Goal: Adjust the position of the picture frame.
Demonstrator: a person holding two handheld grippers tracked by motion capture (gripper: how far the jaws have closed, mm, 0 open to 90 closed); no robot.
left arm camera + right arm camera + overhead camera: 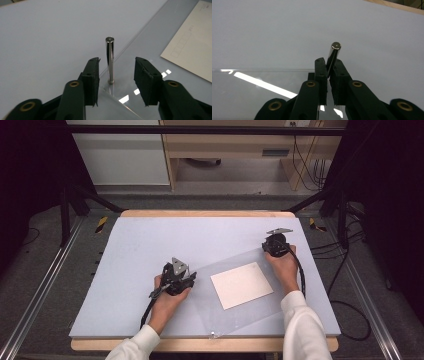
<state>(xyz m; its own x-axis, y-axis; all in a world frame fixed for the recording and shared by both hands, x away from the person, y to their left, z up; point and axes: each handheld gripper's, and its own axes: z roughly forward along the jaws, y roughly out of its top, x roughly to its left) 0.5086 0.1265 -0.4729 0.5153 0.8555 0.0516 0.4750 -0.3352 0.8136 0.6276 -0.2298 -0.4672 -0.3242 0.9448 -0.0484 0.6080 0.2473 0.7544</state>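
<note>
A clear plastic sheet [235, 315] lies on the blue-grey table mat, with a white card [241, 284] at its middle. Short shiny metal pegs stand upright at the sheet's corners. My left gripper [192, 279] is at the sheet's left corner. In the left gripper view its jaws [117, 61] stand open on either side of one peg [110, 60], and neither pad touches it. My right gripper [268, 251] is at the far right corner. There it [328, 61] is shut on another peg [334, 53], whose top sticks out above the pads.
The mat [150, 240] covers a wooden tabletop with a bare wood strip along its front edge. A small peg [213, 334] marks the sheet's near corner. Black frame legs and cables stand on the floor to both sides.
</note>
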